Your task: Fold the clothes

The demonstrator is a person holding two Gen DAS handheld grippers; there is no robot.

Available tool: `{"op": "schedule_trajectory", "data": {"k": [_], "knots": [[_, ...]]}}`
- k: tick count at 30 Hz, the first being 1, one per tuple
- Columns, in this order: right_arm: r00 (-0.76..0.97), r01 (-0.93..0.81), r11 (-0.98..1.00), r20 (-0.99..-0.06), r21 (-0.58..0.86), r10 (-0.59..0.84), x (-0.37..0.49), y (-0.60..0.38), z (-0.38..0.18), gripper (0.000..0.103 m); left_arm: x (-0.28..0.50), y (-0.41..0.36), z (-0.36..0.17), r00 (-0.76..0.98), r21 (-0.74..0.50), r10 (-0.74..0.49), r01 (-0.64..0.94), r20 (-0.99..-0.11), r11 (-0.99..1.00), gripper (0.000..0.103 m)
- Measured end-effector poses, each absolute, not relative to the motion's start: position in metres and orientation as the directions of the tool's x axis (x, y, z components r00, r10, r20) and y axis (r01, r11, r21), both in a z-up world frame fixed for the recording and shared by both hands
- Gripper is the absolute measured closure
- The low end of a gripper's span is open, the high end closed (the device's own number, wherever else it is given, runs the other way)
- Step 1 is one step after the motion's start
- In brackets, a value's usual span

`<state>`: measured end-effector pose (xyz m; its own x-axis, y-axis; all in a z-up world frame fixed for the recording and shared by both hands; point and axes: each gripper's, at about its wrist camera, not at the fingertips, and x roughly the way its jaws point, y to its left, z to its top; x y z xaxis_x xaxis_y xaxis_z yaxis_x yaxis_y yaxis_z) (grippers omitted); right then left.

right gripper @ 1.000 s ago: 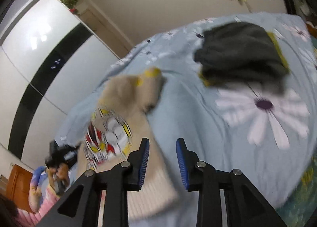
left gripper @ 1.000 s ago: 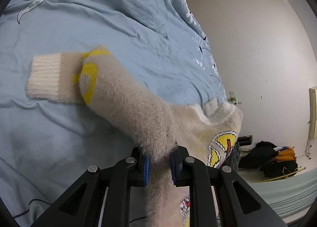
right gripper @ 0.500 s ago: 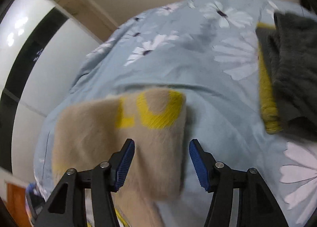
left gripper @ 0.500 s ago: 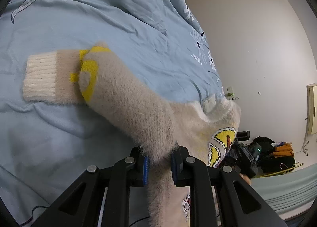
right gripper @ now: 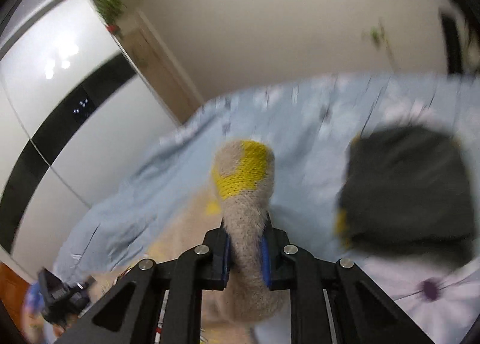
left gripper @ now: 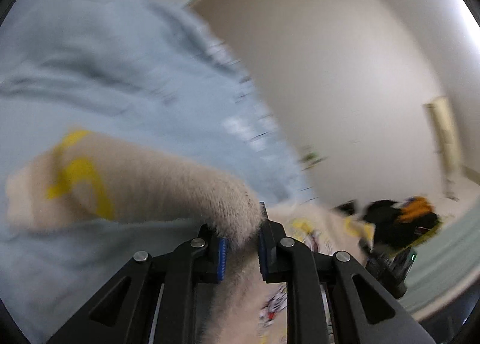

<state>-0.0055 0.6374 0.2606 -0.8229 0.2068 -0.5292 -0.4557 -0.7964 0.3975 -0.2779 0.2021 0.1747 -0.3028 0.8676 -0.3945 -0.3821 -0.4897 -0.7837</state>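
A fuzzy beige sweater (left gripper: 144, 188) with yellow patches lies partly on a light blue floral duvet (left gripper: 90, 73). My left gripper (left gripper: 241, 249) is shut on a fold of it, with the sleeve stretching away to the left. My right gripper (right gripper: 244, 257) is shut on another part of the beige sweater (right gripper: 246, 194), which rises between its fingers with a yellow patch on top. The sweater's printed front (left gripper: 306, 233) hangs to the right of the left gripper. Both views are blurred by motion.
A folded dark grey garment (right gripper: 411, 191) with a yellow edge lies on the duvet (right gripper: 150, 188) to the right. A white and black wardrobe (right gripper: 60, 98) stands at the left. Dark and orange clothes (left gripper: 402, 221) lie on the floor by the wall.
My right gripper was open over the sweater and has closed on it. My left gripper has kept its hold and swung, so the view has shifted and blurred.
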Motion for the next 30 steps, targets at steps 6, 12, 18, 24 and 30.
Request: {"op": "schedule_trajectory", "data": {"k": [6,12,18,24,30], "knots": [[-0.742,-0.542,-0.778,-0.615,0.317,0.266,0.045,0.632,0.233,0.086,-0.287,0.246,0.129,-0.244,-0.677,0.757,-0.343,-0.605,-0.652,0.086],[-0.587,-0.644,-0.707,-0.781,0.293,0.211,0.029,0.639,0.146,0.086,-0.292,0.250,0.098,-0.192,-0.639,0.690,-0.268,-0.698,-0.721,0.084],[-0.588,-0.660,-0.677,-0.785,0.325,0.196,0.023,0.649,0.140,0.082,-0.290,0.255,0.104,-0.205,-0.593,0.656,-0.297,-0.726,-0.749,0.077],[-0.559,-0.683,-0.686,-0.784,0.251,0.270,0.042,0.642,0.160,0.072,-0.294,0.237,0.101,-0.171,-0.657,0.700,-0.249,-0.693,-0.711,0.067],[-0.639,-0.562,-0.803,-0.720,0.196,0.271,0.000,0.619,0.210,0.057,-0.297,0.243,0.098,-0.147,-0.682,0.721,-0.243,-0.677,-0.689,0.067]]}}
